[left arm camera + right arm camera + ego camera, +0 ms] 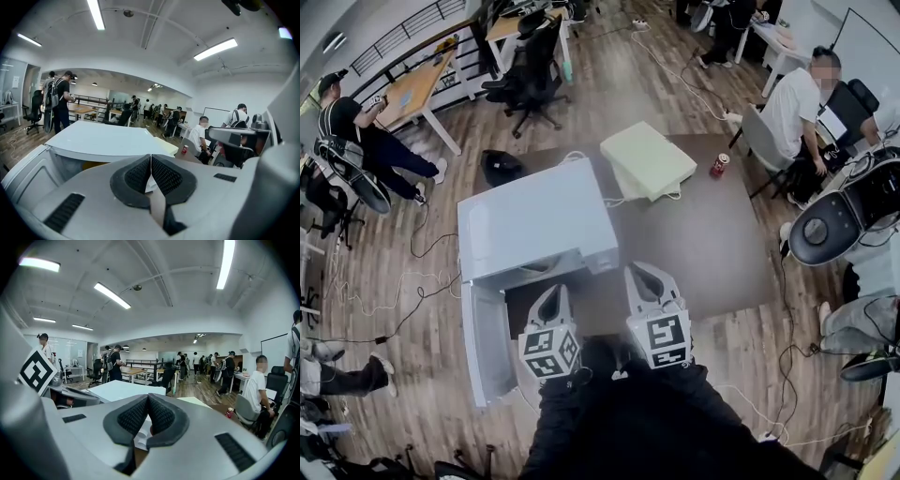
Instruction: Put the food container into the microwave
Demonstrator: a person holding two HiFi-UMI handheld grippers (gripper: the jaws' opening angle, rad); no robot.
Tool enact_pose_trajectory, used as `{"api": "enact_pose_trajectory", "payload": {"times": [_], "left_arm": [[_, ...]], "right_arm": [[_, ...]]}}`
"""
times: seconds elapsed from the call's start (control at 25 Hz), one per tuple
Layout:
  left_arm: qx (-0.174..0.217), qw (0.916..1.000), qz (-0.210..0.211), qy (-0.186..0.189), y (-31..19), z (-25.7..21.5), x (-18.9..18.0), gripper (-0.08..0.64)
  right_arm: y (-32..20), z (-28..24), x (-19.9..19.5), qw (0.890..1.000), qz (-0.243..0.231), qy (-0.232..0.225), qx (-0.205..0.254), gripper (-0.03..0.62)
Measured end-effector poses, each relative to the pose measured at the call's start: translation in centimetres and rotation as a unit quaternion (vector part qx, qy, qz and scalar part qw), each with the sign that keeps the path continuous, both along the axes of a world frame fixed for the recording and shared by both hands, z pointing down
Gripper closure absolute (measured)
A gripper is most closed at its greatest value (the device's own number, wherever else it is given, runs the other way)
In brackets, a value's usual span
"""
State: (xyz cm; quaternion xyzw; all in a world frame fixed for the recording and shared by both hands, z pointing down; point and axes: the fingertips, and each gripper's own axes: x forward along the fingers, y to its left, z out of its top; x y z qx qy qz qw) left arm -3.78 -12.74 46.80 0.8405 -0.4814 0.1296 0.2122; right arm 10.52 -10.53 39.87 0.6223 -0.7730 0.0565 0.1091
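The white microwave stands at the left of a brown table, its door swung open toward me. The food container, a flat pale-green lidded box, lies on the far part of the table behind the microwave. Both grippers hover at the table's near edge. The left gripper is in front of the microwave's opening, its jaws shut on nothing. The right gripper, just right of the microwave's front corner, is likewise shut and empty. In the gripper views the container shows beyond the shut pads.
A red can stands at the table's far right corner. A seated person and grey chair are beyond it. Cables trail over the wood floor at left. A black office chair stands farther back.
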Motion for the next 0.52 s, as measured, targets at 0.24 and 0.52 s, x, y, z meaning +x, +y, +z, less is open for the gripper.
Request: {"api": "enact_pose_trajectory", "payload": {"times": [0.24,0.52], "left_arm": [[0.004,1.0000,0.006,0.000,0.20,-0.36,0.18,0.526],[0.006,0.9999,0.010,-0.001,0.42,-0.48,0.07,0.526]], "right_arm": [[0.33,-0.42,-0.04,1.000,0.004,0.001,0.005,0.569],[0.57,-0.76,-0.42,1.000,0.003,0.003,0.009,0.569]]}}
